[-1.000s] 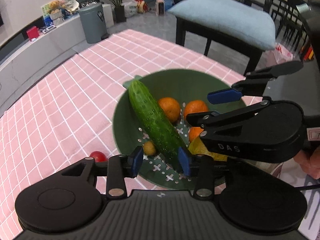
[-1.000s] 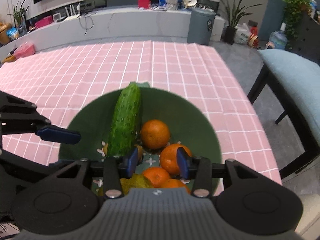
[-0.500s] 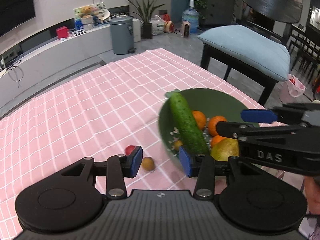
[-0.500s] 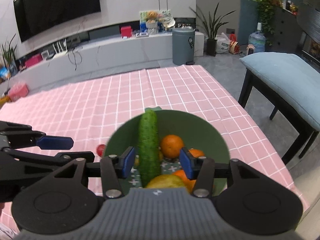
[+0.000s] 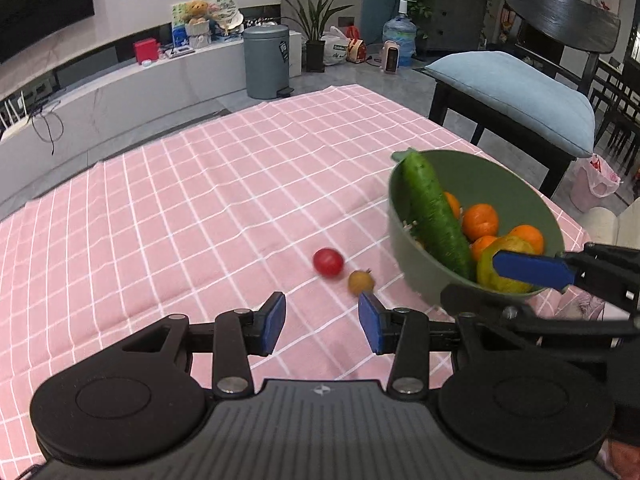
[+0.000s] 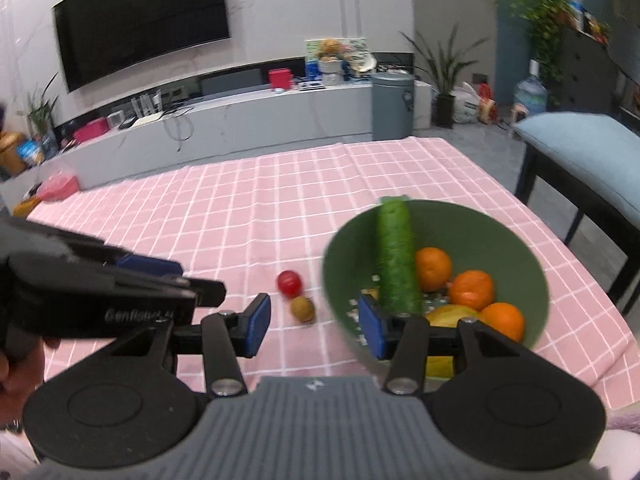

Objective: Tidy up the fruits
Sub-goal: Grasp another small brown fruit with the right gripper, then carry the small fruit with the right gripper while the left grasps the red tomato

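A green bowl [image 5: 516,184] [image 6: 488,224] on the pink checked tablecloth holds a cucumber [image 5: 434,210] [image 6: 396,256], several oranges [image 5: 480,222] [image 6: 470,290] and a yellow-green fruit [image 5: 504,258] [image 6: 450,316]. A red cherry tomato [image 5: 328,262] [image 6: 289,283] and a small brown fruit [image 5: 361,282] [image 6: 303,309] lie on the cloth left of the bowl. My left gripper [image 5: 322,322] is open and empty, just short of the two small fruits. My right gripper [image 6: 314,324] is open and empty, near the bowl's left rim.
A black chair with a blue cushion [image 5: 516,92] stands beyond the table's right edge. A grey bin [image 5: 266,62] and a low white cabinet [image 6: 240,120] are behind the table. The tablecloth [image 5: 180,208] stretches left and far.
Both grippers have pulled back and up from the bowl and swung left. The tomato and the small brown fruit now show on the cloth. Both stay open.
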`<state>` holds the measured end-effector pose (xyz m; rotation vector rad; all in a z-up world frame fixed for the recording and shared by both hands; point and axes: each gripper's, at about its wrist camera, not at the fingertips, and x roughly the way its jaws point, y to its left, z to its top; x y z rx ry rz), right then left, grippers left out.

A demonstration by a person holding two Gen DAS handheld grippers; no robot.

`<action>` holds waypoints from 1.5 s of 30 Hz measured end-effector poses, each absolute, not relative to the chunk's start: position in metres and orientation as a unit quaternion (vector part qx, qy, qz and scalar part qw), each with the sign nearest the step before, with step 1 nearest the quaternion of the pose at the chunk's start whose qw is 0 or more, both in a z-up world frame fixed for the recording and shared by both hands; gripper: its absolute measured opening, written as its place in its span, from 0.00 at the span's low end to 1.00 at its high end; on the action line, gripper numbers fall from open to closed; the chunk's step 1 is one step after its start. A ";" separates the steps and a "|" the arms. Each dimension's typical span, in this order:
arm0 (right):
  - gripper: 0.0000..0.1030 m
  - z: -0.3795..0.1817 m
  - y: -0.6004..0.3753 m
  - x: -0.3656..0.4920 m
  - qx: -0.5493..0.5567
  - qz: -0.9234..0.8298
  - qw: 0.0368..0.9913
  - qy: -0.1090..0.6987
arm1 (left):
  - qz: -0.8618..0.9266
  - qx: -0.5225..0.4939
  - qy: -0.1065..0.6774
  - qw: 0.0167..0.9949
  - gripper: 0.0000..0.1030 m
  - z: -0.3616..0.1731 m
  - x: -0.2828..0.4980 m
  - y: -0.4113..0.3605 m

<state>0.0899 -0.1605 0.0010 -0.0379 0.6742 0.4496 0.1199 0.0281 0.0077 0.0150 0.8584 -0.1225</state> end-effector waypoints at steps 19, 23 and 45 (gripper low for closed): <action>0.30 -0.054 -0.076 0.111 -0.201 0.191 0.910 0.310 | -0.077 -0.042 0.442 0.893 0.44 -0.042 0.135 0.074; 0.29 -0.068 -0.064 0.121 -0.238 0.179 0.903 0.311 | -0.071 -0.050 0.447 0.890 0.44 -0.049 0.139 0.079; 0.26 -0.100 -0.029 0.121 -0.363 0.142 0.878 0.279 | -0.022 -0.091 0.465 0.880 0.44 -0.062 0.150 0.109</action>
